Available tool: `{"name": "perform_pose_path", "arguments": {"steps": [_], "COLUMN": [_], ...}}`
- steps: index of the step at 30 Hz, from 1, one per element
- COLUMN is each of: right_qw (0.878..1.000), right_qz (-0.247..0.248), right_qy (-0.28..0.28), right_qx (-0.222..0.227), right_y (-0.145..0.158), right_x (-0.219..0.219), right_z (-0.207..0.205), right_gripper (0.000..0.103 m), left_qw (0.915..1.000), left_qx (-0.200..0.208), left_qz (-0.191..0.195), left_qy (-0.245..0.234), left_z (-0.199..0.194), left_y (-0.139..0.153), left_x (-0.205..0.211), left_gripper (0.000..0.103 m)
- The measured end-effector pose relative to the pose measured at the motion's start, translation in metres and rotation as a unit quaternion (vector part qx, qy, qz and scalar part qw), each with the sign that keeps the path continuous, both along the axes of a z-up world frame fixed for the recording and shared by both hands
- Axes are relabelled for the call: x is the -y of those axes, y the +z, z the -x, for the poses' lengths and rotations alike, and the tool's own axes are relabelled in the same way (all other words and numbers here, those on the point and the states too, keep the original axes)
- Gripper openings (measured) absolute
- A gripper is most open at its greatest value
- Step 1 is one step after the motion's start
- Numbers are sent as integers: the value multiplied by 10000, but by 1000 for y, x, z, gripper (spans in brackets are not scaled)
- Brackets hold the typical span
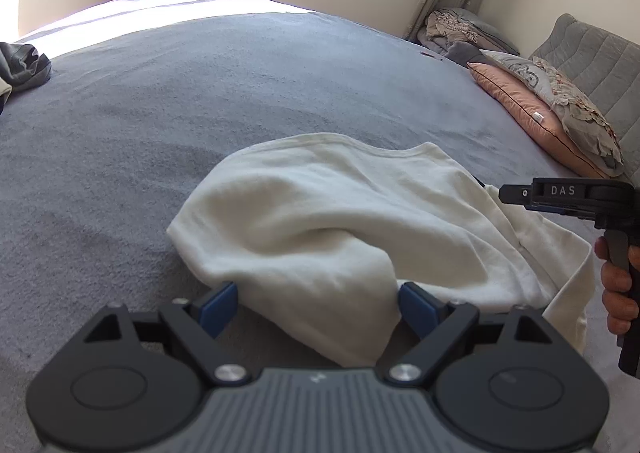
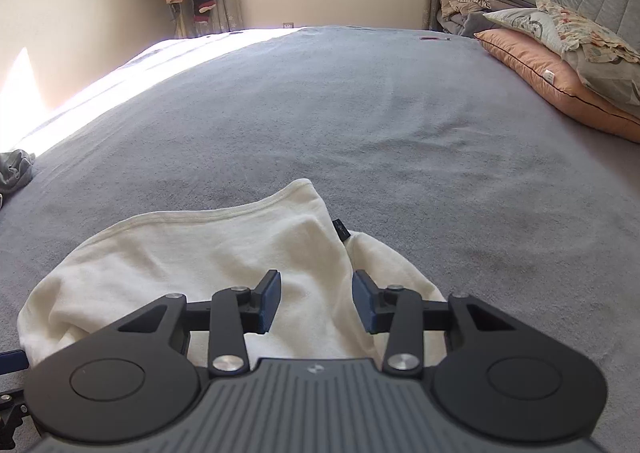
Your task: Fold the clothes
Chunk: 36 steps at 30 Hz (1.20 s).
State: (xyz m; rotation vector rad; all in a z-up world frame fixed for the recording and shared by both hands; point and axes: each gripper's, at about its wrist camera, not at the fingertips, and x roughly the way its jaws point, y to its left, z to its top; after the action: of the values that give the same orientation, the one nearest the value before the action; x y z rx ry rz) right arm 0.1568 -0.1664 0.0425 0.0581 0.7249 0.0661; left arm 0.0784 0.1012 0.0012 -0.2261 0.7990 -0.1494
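- Left wrist view: your left gripper [image 1: 316, 303] stands spread wide, empty, at the cream garment's [image 1: 320, 229] near edge on the grey bed [image 1: 200, 101].
- Your right gripper [image 2: 316, 303] is half spread, pinching nothing.
- It's soft and light (limp, likely to slump), so take the hemmed edge [image 2: 224, 213].

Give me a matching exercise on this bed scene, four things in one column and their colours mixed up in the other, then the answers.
Things:
1. garment
2. blanket
3. bottom pillow
4. claw pads

Colours:
A. blue
B. peach
C. cream white
D. grey

Pairs: 1-C, 2-D, 3-B, 4-A
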Motion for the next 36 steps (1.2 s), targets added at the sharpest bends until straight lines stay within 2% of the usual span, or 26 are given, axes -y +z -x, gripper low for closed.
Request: {"name": "perform_pose_path", "arguments": {"steps": [3, 7, 12, 14, 17, 19, 20, 26, 36], "right_qw": [9999, 9993, 9986, 9984, 9985, 9983, 9982, 9982, 9982], "right_qz": [76, 302, 351, 359, 247, 205, 204, 495, 510], "right_qy": [106, 96, -17, -25, -9, 15, 37, 96, 239], "right_qx": [6, -198, -401, -439, -496, -541, -565, -336, -203], "right_y": [-6, -20, -34, -38, -42, -42, -42, -22, 23], "right_x": [-7, -12, -11, -11, -10, -11, -12, -23, -28], "right_z": [-18, -39, -51, -52, -51, -50, -50, -30, 32], "right_gripper": [42, 41, 41, 37, 22, 5, 2, 2, 0], "left_qw": [10000, 9997, 9996, 9994, 9993, 9994, 9994, 9996, 9997], "left_qx": [-46, -126, -160, -188, -205, -204, -204, -146, 83], "left_qz": [83, 205, 252, 292, 301, 279, 268, 238, 223], "left_qy": [1, 25, 24, 46, 64, 65, 66, 58, 71], "left_z": [-5, -10, -13, -14, -15, -15, -15, -13, -1], "left_y": [-3, -6, -8, -9, -9, -9, -9, -5, 9], "left_x": [-2, -4, -5, -5, -5, -4, -4, -3, -8], "left_gripper": [89, 89, 89, 89, 89, 89, 89, 89, 89]}}
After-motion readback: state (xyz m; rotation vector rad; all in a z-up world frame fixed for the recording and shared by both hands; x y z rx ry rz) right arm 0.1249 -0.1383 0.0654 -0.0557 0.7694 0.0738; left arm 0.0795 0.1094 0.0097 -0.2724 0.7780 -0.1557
